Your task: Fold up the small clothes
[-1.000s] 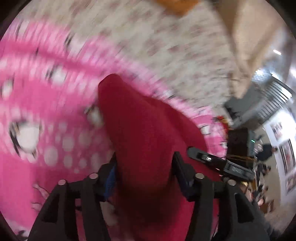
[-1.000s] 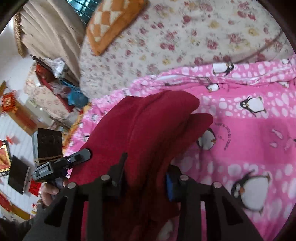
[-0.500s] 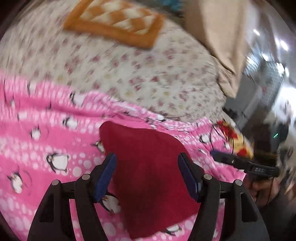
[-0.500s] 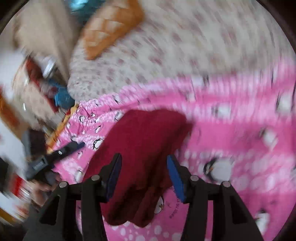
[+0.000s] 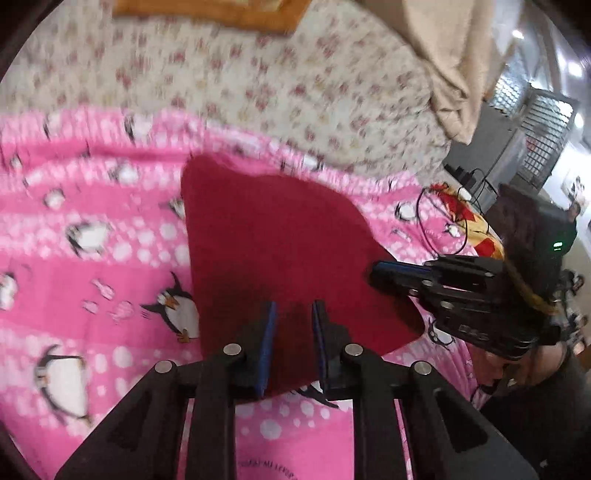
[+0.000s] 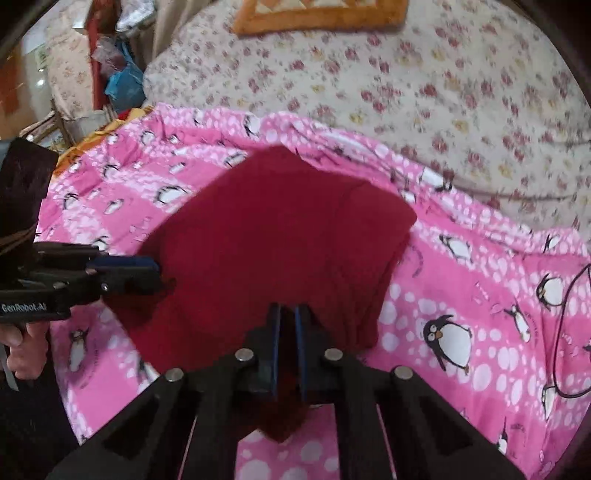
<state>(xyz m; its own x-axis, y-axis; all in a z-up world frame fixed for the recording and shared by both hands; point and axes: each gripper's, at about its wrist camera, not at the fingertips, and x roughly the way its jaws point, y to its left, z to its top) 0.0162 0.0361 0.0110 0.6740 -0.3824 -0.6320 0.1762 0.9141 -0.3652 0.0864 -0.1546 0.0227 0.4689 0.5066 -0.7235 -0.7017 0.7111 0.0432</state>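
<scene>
Lying on the pink penguin blanket, your dark red garment is spread out with its near edge bunched toward you. Your right gripper has its blue pads nearly together, pinching that near edge of red cloth. Your left gripper is also narrowed onto the garment's near edge, a thin fold showing between its pads. Each gripper appears beside the cloth in the other's view. Beyond the blanket you have a floral bedspread and an orange cushion.
</scene>
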